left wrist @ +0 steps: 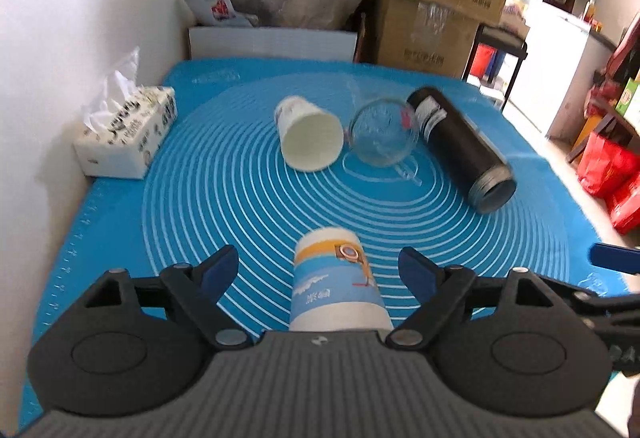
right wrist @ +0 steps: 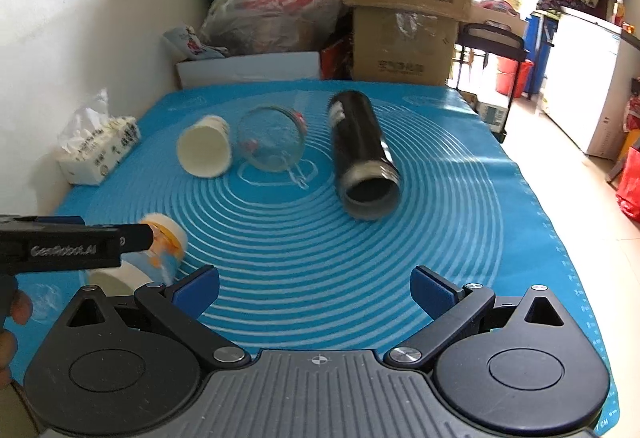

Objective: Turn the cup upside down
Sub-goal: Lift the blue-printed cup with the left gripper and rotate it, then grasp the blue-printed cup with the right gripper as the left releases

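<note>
Printed paper cup [left wrist: 338,280] lies between the spread fingers of the left gripper [left wrist: 320,270], not yet pinched.

It rests on its side on the blue mat [left wrist: 240,198], base pointing away, so the flip looks unstarted. Further off a white cup [left wrist: 308,134], a glass mug [left wrist: 382,136] and a black flask [left wrist: 460,146] also lie tipped over. The right gripper [right wrist: 316,288] hangs wide open and holds nothing, over bare mat.
</note>
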Motion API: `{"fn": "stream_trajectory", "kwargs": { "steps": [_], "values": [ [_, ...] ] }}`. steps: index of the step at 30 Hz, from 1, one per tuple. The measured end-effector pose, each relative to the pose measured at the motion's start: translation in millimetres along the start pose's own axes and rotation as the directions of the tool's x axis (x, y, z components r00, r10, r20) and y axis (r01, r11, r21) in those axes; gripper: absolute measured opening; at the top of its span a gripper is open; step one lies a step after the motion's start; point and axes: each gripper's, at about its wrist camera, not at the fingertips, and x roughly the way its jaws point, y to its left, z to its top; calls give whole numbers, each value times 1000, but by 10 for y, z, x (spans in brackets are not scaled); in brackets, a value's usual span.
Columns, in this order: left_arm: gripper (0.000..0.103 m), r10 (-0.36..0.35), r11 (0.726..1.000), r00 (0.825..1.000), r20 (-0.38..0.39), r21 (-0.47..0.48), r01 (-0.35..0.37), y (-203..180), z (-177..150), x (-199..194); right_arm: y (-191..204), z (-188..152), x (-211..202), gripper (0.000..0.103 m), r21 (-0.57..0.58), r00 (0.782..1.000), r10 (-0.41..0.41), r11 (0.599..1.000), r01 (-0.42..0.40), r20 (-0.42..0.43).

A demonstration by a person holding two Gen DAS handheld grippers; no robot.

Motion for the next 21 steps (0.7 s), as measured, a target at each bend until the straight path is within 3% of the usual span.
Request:
{"fn": "stream_trajectory", "kwargs": {
  "steps": [6,11,16,21],
  "values": [
    [95,109,994,993,46,-9,-109,237,65,-264,260,311,-19,103,-21,997,71,997,-72,-26],
    [96,192,981,981,8,-6,-192,513,-26,-226,560,482,156,103,-42,989,114,992,-118,-93],
    [96,229,973,973,-31,-8,-229,745,-192,-92,772,575,524,100,-2,964,148,988,-152,-219],
    [96,249,968,967,-61,-28,-251,917,-272,49,880,586,877,90,34,933,161,987,-159,-321]
  ]
}}
